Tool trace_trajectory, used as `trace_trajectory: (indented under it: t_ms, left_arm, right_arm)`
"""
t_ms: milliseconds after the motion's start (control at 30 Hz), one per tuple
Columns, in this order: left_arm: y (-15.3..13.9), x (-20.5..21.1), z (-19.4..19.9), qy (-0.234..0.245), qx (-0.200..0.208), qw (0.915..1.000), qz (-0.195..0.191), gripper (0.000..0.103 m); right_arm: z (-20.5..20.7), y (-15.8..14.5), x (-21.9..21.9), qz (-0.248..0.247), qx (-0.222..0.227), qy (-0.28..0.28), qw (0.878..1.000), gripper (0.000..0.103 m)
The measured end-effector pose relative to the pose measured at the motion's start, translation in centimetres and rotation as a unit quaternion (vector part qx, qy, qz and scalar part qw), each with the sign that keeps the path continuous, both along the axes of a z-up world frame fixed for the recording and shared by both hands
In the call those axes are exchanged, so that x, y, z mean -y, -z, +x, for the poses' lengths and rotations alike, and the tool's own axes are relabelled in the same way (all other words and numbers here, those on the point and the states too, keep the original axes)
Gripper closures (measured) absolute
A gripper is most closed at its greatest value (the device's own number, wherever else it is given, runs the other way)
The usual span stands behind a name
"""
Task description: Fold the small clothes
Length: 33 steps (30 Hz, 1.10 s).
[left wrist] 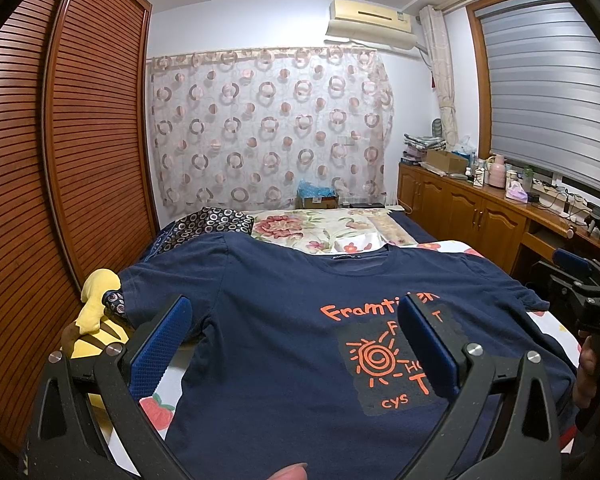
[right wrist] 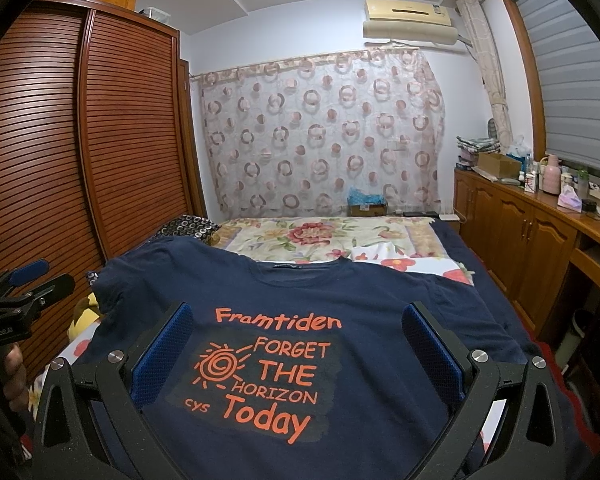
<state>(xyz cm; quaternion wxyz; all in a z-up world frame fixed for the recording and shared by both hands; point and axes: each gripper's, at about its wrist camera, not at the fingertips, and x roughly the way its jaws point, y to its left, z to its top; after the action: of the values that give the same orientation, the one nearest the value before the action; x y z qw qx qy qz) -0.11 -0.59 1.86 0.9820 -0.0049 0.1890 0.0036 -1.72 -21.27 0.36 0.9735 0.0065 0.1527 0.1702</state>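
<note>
On the bed [right wrist: 452, 240], over a cream floral bedspread [right wrist: 324, 240]: a navy-blue cotton T-shirt [right wrist: 364, 304], laid out flat, front up, collar toward the far wall, both short sleeves spread sideways. Printed on the chest in orange: "Framtiden", a spiral sun and "FORGET THE HORIZON Today" on a dark grey patch [right wrist: 256, 380].

Above the shirt's left half: the left gripper [left wrist: 296, 344], black-framed with blue ribbed pads [left wrist: 160, 348], spread wide, nothing between the pads, apparently clear of the cloth. At the bottom edge of the left wrist view, a fingertip [left wrist: 288, 472].

Over the printed chest: the right gripper [right wrist: 298, 356], same black frame and blue pads [right wrist: 162, 356], likewise spread wide and holding nothing, the lettering plainly readable in the gap. Seen from the left wrist camera as a black body at the right edge, gripped from below by a hand [left wrist: 592, 364]; the left tool, seen from the right wrist camera, at the left edge with a hand [right wrist: 14, 372] around its handle.

Beside the shirt's left sleeve, near the wardrobe: a yellow plush toy [left wrist: 94, 308] with a dark patterned pillow [left wrist: 216, 220] further up the bed.

Along the left wall: a brown louvred wooden wardrobe [left wrist: 60, 152]. On the far wall: a sheer curtain with pink circles [left wrist: 268, 128] and a cream air conditioner [left wrist: 370, 22] above it. To the right: low wooden cabinets [right wrist: 520, 224] cluttered with bottles and boxes, under a window with grey blinds [left wrist: 548, 88].
</note>
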Motion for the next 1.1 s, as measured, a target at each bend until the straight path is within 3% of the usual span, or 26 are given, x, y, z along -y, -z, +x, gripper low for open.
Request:
trace_trajectory:
  t_ms: [333,633,1100]
  left_arm:
    - [-0.8,0.3,-0.5,0.001,-0.003,1.0,0.0,0.0]
    - [-1.2,-2.4,-0.1,-0.009,-0.033,0.9993,-0.015,0.0]
    - [3.1,-9.4,2.6,-0.035,-0.072,0.9968,0.0,0.0]
  right_arm:
    - [0.1,0.1,0.0,0.001,-0.002,-0.001,1.0,0.0]
    - [1.1,1.0,-0.8,0.0,-0.018,-0.035,0.999,0.0]
    - [6.3,1.8,-2.3,-0.023,-0.051,-0.097,0.994,0.0]
